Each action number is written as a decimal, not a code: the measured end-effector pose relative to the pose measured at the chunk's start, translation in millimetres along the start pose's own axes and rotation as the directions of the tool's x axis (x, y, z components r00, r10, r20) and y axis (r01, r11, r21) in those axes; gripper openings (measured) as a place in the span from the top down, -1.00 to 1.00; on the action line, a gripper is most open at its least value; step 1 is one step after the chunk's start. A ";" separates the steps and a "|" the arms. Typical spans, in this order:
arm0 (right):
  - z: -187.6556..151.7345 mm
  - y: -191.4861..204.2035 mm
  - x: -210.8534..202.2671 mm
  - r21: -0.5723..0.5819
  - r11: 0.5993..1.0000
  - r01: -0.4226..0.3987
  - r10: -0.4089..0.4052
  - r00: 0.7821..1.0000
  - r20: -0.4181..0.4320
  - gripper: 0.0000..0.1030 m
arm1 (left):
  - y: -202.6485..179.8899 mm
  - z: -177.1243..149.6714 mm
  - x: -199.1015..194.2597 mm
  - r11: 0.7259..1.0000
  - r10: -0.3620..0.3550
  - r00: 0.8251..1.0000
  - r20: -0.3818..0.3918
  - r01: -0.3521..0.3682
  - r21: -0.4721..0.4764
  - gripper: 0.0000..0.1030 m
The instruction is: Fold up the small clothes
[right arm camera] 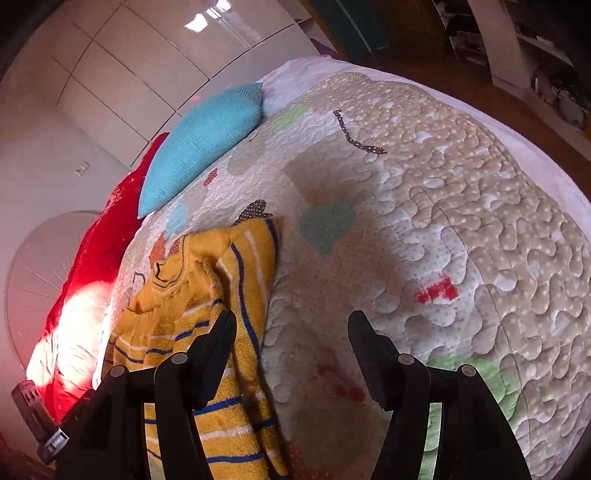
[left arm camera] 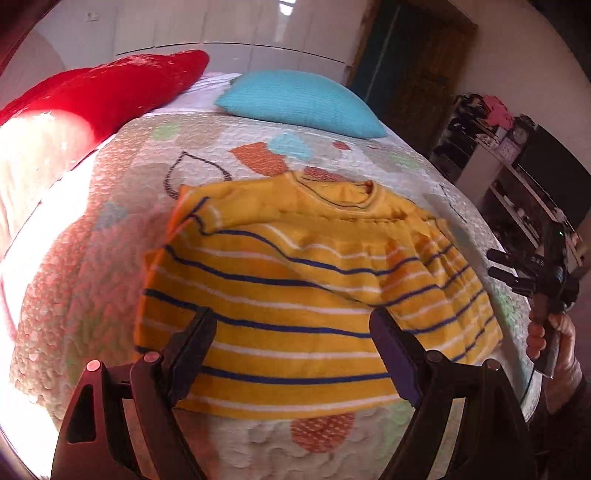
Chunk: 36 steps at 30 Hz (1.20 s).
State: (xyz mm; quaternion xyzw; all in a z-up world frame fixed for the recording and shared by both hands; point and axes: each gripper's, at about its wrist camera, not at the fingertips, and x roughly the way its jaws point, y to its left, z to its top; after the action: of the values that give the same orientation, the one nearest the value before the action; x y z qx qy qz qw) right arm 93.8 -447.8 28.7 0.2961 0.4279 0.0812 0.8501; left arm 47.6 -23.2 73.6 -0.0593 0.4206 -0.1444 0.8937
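Currently: one yellow striped sweater [left arm camera: 295, 295] spread on a quilted bedspread [left arm camera: 110, 277], both grippers spread wide and holding nothing.

Near: left gripper [left arm camera: 293, 332], jaws apart, poised over the sweater's lower body; whether it touches the knit cannot be told. Right gripper [right arm camera: 291, 339], jaws likewise apart, over bare quilt, its left finger [right arm camera: 218, 354] overlapping the sweater's edge in the right wrist view. Mid: sweater, yellow with navy and white stripes, hem nearest, one sleeve [left arm camera: 436, 266] folded in across the body at right, collar [left arm camera: 332, 192] at the far end. Right: hand [left arm camera: 550, 343] grasping the right gripper's handle at the bed's edge. Far: turquoise cushion [left arm camera: 299, 101]; red cushion [left arm camera: 110, 88] to its left; white panelled wardrobe [left arm camera: 221, 33] beyond.
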 end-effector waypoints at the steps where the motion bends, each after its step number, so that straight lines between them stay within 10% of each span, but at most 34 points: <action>1: -2.3 -1.3 2.4 0.008 1.000 -0.028 0.028 0.999 -0.015 -0.31 | -20.4 -6.5 2.9 0.999 -0.031 0.999 -0.007 0.031 0.027 -0.63; 7: -17.1 -0.4 19.1 -0.011 0.988 -0.152 0.150 0.985 -0.089 -0.31 | -122.6 -37.3 34.4 0.974 -0.144 0.986 -0.089 0.157 0.166 -0.06; 25: 1.7 22.3 73.0 -0.067 0.943 -0.326 0.302 0.923 -0.238 -0.36 | -243.1 -73.2 79.6 0.840 -0.044 0.999 -0.015 0.045 0.541 -0.06; 32: 10.3 31.8 85.9 -0.081 0.932 -0.354 0.316 0.900 -0.301 -0.38 | -250.4 -76.7 88.1 0.830 -0.042 0.999 0.011 0.029 0.558 -0.07; 34: 9.4 31.2 87.0 -0.081 0.938 -0.338 0.301 0.907 -0.295 0.26 | -248.8 -76.1 88.0 0.837 -0.049 0.999 0.004 0.039 0.546 0.07; 36: 8.0 26.4 91.5 -0.040 0.944 -0.327 0.299 0.902 -0.311 0.61 | -245.5 -72.0 89.9 0.856 -0.055 0.998 -0.012 0.054 0.514 0.79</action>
State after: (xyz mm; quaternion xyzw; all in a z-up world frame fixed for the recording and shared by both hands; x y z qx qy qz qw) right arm 159.8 -394.0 -14.7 0.3060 0.4950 0.2801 0.7635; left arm -4.6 -283.4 17.4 0.1694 0.3636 -0.2766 0.8732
